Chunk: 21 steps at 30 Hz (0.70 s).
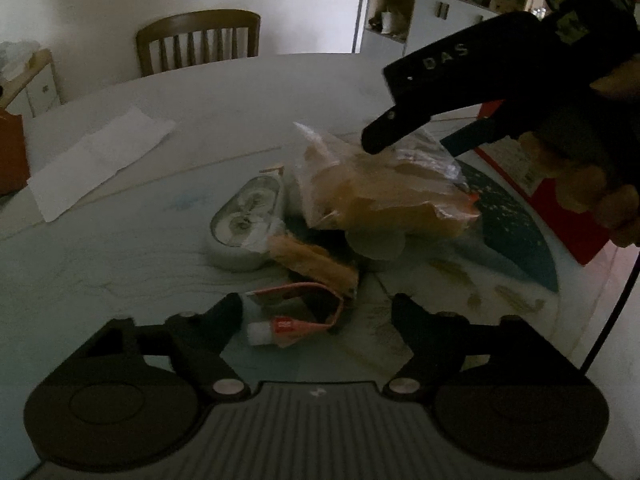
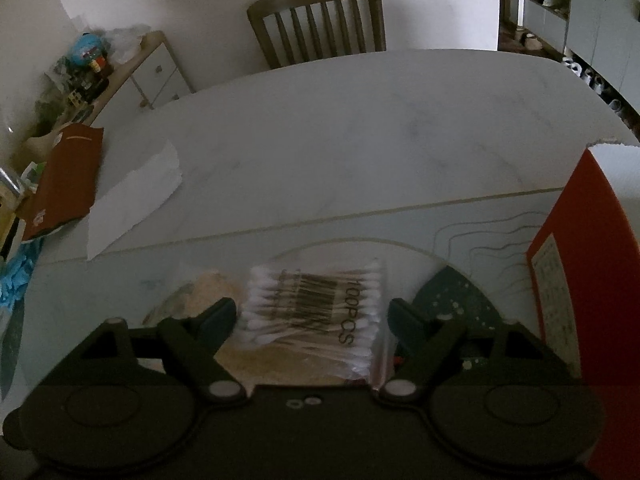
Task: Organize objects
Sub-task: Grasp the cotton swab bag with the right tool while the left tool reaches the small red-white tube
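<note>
A jumbled pile lies on the pale patterned mat. In it are a clear bag of cotton swabs, a clear bag of tan pieces, an oval clear case, a furry tan item and a small white-capped tube with a pink strip. My left gripper is open low over the near end of the pile, with the tube just inside its left finger. My right gripper, held by a hand, straddles the swab bag; its fingertips stand close beside the bag's two ends, and no squeeze shows.
A red box stands close on the right of the pile. A white sheet of paper and a brown pouch lie at the left on the marble table. A wooden chair stands behind the table.
</note>
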### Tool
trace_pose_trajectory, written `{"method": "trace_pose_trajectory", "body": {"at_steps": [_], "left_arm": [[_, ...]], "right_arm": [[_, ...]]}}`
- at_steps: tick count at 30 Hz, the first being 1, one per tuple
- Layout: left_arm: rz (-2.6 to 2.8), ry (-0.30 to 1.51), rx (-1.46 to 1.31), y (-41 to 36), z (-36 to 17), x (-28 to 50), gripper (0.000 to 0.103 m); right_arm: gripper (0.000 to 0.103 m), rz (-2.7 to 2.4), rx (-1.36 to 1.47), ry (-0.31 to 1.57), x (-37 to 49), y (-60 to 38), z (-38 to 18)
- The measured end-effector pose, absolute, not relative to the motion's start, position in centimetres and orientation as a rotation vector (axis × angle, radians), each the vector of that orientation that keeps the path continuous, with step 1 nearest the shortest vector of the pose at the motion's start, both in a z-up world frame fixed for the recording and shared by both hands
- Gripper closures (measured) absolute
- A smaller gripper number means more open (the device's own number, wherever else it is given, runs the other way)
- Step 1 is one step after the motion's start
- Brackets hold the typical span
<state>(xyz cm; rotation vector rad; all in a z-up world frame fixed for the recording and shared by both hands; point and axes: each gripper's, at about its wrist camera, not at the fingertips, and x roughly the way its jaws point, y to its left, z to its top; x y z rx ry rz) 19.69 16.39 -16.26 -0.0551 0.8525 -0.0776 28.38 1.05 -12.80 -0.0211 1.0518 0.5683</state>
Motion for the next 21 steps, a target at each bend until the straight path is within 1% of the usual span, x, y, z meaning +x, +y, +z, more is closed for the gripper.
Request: {"method": "trace_pose_trajectory", "body": {"at_steps": [2,3,5,13,21], "left_arm": [[-0.070,0.852,-0.035,16.1,-16.2,19.7,0.041],[-0.065,0.852,-0.027,16.1,-16.1,19.8,0.044],[-0.057,0.854,-0.025,16.1,-16.0,19.8,0.055],[-0.048,0.871,-0.052,16.3,-15.5,19.8,0.055],[-0.047,0.871,-0.078,16.5,-13.7,18.4,0.055]], "right_arm": [[0.032,0.571,-0.023,1.047,28.2,1.0,-12.6],[0.032,0.576,-0.023,1.046,28.2,1.0,-12.5],[0.034,0.578,-0.029,1.038,28.0,0.9,-12.3],[0.034,0.585,0.000,1.006,26.9,-0.4,-10.6],[0.034,0.602,-0.011,0.989,24.6,-2.9,-8.0]]}}
